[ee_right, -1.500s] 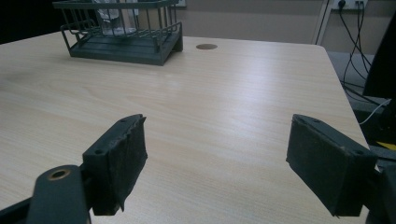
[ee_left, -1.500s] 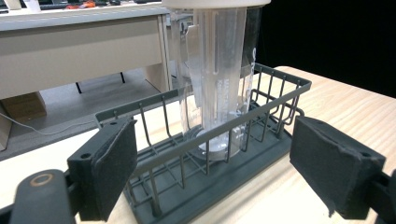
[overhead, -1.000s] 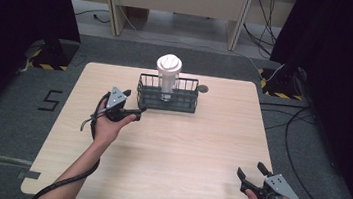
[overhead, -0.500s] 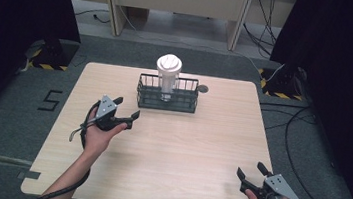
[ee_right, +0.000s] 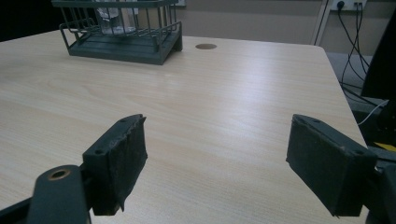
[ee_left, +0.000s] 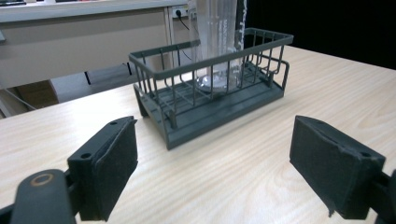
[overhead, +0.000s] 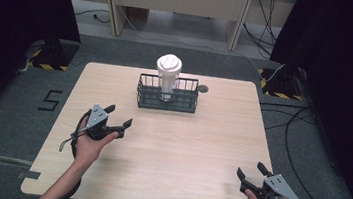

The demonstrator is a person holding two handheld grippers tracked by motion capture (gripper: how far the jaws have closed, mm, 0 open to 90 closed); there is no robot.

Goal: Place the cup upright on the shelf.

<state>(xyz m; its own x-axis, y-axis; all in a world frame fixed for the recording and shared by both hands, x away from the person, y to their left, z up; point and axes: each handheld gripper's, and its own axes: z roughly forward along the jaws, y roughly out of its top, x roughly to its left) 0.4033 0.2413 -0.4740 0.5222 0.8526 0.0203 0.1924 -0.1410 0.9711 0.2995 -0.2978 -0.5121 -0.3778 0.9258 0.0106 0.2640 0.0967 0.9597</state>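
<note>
A dark wire basket (overhead: pixel 167 94) (ee_left: pixel 212 100) (ee_right: pixel 122 33) stands at the far middle of the wooden table (overhead: pixel 169 149). Inside it stands a tall clear cup (overhead: pixel 168 78) (ee_left: pixel 219 44) (ee_right: pixel 112 18) with a white lid. My left gripper (overhead: pixel 118 115) (ee_left: pixel 212 175) is held at the table's left side, in front of and left of the basket, open with nothing between its jaws. My right gripper (overhead: pixel 251 172) (ee_right: pixel 236 161) sits at the near right corner, open and empty, pointing toward the basket.
A round cable hole (overhead: pixel 203 88) (ee_right: pixel 206 46) lies in the tabletop just right of the basket. Black curtains flank the table on both sides. Cables (overhead: pixel 303 119) trail over the grey floor at the right. Desk legs (overhead: pixel 112 1) stand beyond the far edge.
My left gripper has drawn back from the basket's left end toward the near left of the table. The right gripper has stayed where it was.
</note>
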